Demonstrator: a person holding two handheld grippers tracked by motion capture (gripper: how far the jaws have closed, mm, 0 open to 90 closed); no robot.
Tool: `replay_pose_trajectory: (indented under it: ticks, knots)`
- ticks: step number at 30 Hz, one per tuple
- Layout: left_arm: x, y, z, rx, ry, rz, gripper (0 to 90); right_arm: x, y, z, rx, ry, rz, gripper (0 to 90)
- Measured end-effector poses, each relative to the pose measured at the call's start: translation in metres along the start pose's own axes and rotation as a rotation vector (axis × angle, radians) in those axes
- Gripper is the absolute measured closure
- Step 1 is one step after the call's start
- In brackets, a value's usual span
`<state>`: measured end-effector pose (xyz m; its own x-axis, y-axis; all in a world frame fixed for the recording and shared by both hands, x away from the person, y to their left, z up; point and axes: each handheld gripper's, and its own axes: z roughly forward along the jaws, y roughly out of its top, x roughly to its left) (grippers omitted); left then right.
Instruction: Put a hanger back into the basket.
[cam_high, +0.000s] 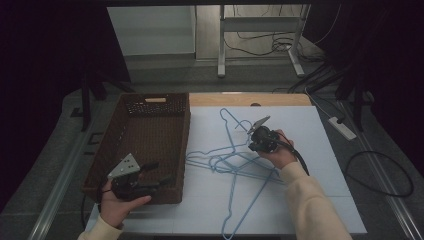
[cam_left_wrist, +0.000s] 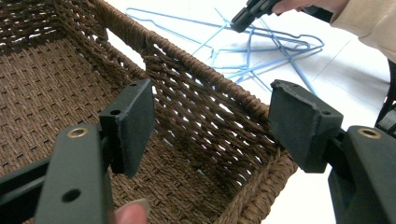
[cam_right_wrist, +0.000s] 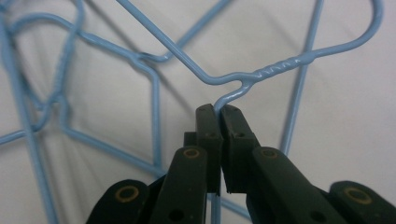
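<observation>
1. White tabletop (cam_high: 310, 150), w/ a bare wood strip along the far edge; carrying basket and wire hangers.
2. Brown woven basket (cam_high: 150, 145) on the table's left part, cut-out handle in the far wall, nothing visible inside; near-right corner right in front of the left gripper view's camera.
3. Heap of light-blue wire hangers (cam_high: 235, 165) just right of the basket, tangled flat on the white top; probably 3 or 4, overlap too dense for a sure count. 1 long hanger reaching toward the near edge.
4. Right gripper (cam_high: 251, 135) over the heap, held from the right by a hand in a cream sleeve. Pads pressed together on 1 blue hanger's wire (cam_right_wrist: 233, 95), just below the twisted neck; wire running down between the pads.
5. Left gripper (cam_high: 162, 172) at the basket's near-right corner, grey plate on top. Jaws wide apart, 1 pad inside the basket, the other outside; rim between them, not pinched.
</observation>
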<state>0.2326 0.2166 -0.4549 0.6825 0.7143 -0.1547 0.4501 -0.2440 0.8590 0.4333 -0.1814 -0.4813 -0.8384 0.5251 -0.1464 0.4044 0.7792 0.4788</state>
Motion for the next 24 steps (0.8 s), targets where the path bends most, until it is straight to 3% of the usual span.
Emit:
replay_pose_trajectory:
  ticks: [6,15,24]
  knots:
    - [-0.001,0.001,-0.001,-0.005,0.000,0.003,31.9,0.008,-0.007,-0.026,-0.095,0.020,-0.007,86.9]
    - [-0.002,0.002,-0.001,-0.006,0.000,0.002,31.9,0.018,-0.036,-0.063,-0.270,0.082,-0.004,87.0]
    - [-0.004,0.002,0.001,-0.001,-0.002,0.006,31.9,0.030,-0.049,-0.092,-0.362,0.106,-0.015,87.1]
